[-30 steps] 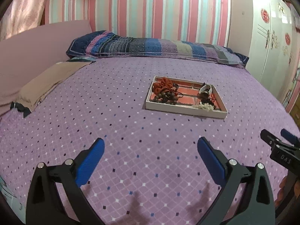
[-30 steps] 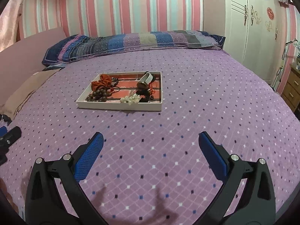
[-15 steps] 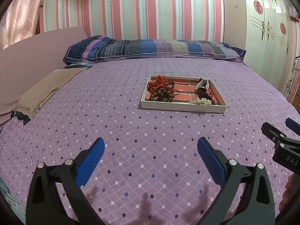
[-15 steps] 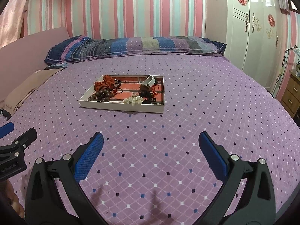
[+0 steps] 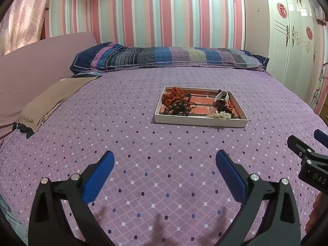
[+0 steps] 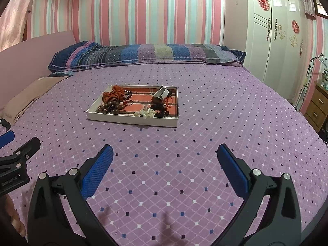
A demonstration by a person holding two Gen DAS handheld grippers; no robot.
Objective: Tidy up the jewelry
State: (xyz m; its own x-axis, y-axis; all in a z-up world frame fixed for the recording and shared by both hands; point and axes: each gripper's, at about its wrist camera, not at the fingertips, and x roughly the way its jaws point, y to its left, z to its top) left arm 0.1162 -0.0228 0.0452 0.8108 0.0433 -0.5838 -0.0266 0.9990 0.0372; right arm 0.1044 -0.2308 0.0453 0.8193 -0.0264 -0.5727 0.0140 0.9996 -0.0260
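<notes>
A shallow white tray (image 5: 199, 121) (image 6: 131, 121) with a red floor lies on the purple bed. In it are an orange scrunchie (image 5: 173, 97) (image 6: 113, 95), a brown bead bracelet (image 5: 176, 108) (image 6: 110, 107), a white band (image 5: 222, 96) (image 6: 163, 92), a white flower piece (image 5: 220, 115) (image 6: 145, 113) and dark tangled pieces. My left gripper (image 5: 164, 169) is open and empty, well short of the tray. My right gripper (image 6: 165, 163) is open and empty, also short of it. Each gripper shows at the edge of the other's view.
A striped pillow (image 5: 168, 58) lies along the headboard end. A tan folded cloth (image 5: 53, 100) lies at the bed's left side. A white wardrobe (image 6: 276, 37) and a wooden drawer unit (image 6: 317, 106) stand to the right.
Both views have tilted up and levelled, so the tray sits lower and a little nearer in frame. Both grippers stay open and empty.
</notes>
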